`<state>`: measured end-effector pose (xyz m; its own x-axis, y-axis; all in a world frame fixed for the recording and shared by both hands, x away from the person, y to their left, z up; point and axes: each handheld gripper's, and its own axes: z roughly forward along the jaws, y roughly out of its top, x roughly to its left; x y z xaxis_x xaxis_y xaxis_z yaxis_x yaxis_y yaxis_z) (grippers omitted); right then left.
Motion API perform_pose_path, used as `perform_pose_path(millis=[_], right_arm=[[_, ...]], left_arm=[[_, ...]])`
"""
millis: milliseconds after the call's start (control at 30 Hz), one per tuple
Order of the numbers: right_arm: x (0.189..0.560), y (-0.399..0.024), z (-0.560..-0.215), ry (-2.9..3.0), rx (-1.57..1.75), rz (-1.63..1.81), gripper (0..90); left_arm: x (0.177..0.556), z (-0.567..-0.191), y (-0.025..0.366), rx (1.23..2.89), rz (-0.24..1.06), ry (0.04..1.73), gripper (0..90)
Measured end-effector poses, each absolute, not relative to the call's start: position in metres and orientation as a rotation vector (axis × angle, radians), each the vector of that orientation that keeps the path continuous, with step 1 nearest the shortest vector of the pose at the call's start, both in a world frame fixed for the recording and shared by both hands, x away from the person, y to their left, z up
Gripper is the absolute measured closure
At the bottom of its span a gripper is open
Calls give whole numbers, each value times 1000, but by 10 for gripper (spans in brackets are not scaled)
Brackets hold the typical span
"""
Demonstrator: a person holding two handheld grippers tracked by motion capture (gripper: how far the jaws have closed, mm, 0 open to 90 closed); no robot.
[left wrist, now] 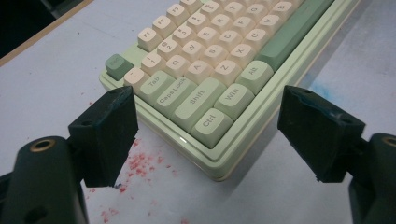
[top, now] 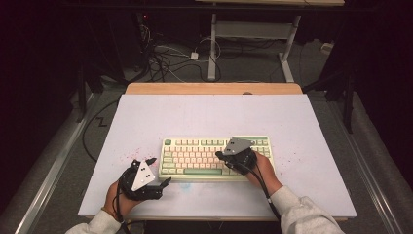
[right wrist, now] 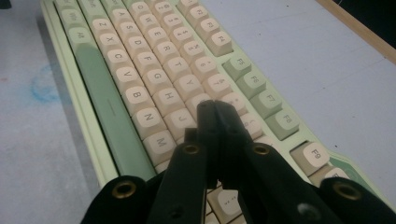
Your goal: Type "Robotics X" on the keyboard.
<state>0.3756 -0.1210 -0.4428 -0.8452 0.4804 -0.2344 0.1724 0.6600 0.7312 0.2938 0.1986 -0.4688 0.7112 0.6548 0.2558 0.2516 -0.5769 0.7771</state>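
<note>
Right tool (right wrist: 212, 109), jaws together, over cream-and-green keyboard (top: 195, 158) on white surface (top: 219, 112), keys reading Ctrl, Win, Alt, Shift, Caps Lock, Tab; left tool (left wrist: 205, 135), jaws apart, at keyboard's near-left corner.

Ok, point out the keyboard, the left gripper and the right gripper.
keyboard (top: 195, 157), high view, middle of the keys.
left gripper (top: 160, 171), high view, midway between its open tips.
right gripper (right wrist: 215, 109), right gripper view, tips of its shut jaws.
</note>
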Motion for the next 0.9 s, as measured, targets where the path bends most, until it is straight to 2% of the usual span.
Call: perform_pose_path(millis=[900], right_arm=[[396, -99, -450, 2507, 534, 876, 900]], left_arm=[[294, -470, 198, 2179, 657, 686, 206]])
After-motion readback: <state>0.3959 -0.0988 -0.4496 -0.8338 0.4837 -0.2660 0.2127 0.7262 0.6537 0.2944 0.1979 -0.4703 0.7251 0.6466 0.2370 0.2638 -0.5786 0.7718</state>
